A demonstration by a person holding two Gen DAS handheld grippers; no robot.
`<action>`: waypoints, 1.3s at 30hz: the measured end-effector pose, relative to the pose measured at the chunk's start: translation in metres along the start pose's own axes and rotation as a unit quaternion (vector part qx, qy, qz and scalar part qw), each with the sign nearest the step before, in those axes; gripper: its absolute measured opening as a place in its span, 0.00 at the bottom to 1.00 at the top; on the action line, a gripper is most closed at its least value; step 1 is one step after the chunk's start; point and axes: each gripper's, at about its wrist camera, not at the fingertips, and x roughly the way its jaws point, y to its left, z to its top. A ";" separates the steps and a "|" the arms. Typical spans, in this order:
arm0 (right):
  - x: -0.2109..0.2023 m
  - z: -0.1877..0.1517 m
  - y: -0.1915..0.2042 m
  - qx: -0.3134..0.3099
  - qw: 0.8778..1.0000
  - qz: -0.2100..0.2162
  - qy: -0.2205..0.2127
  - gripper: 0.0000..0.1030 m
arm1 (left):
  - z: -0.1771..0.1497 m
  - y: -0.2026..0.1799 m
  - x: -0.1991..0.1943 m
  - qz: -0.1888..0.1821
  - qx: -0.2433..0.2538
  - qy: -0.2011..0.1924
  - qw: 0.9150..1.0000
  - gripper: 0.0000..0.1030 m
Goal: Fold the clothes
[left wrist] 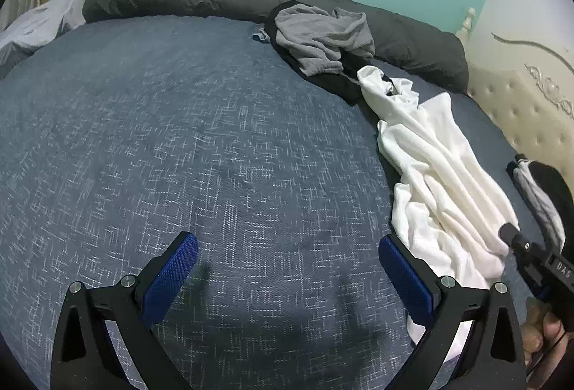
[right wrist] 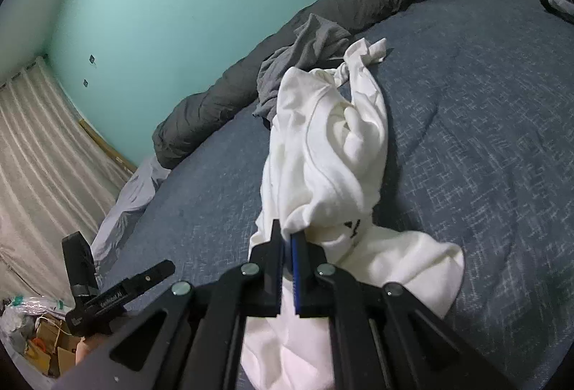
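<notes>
The right gripper (right wrist: 287, 239) has its fingers pinched on a white garment (right wrist: 323, 153), which stretches lengthwise across the bed (right wrist: 484, 139) toward a grey pile (right wrist: 305, 45). The left gripper (left wrist: 287, 268) hovers, fingers spread wide, empty.

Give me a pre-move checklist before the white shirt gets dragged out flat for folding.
1. Right gripper clamped on crumpled white cotton shirt: ok.
2. Left gripper open, empty: ok.
3. Bare patterned blue bedspread ahead of left gripper: ok.
4. Shirt free of grey garment pile: cannot tell, its far end lies against it.
5. Shirt spread flat: not ok, bunched.
</notes>
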 end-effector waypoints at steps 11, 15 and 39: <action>0.011 0.004 -0.008 0.015 1.000 0.023 0.012 0.03 | -0.005 -0.023 0.008 -0.001 0.063 0.005 0.998 1.00; 0.014 0.005 -0.008 0.008 1.000 0.019 0.011 0.03 | -0.005 -0.031 0.008 -0.007 0.067 0.006 0.998 1.00; 0.006 0.021 -0.018 0.040 0.998 0.039 0.003 0.03 | 0.108 -0.118 0.042 -0.007 0.151 0.007 0.988 1.00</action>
